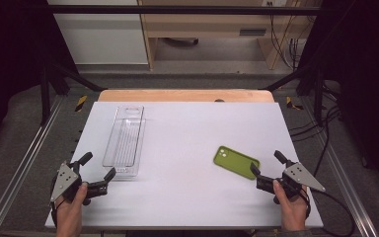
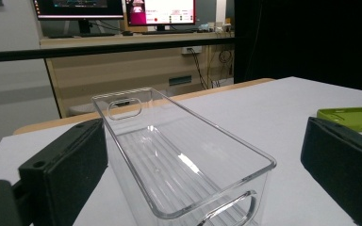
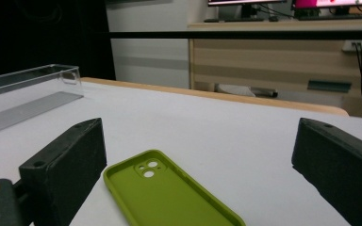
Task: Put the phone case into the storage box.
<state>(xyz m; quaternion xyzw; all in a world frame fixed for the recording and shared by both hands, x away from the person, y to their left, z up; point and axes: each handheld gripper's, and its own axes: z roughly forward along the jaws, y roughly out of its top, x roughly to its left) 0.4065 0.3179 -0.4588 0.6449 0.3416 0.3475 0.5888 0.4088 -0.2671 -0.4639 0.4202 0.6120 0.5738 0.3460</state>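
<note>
The high view looks forward and down on the white tabletop [image 1: 187, 197] from above its near edge. Each gripper view sits low and close, facing the far desks: the left on the clear plastic bin [image 2: 179, 160], the right on the green phone case [image 3: 169, 197]; both views share both things.

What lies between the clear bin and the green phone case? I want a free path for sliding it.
Nothing: between the clear bin and the green phone case the high view shows bare white table.
</note>
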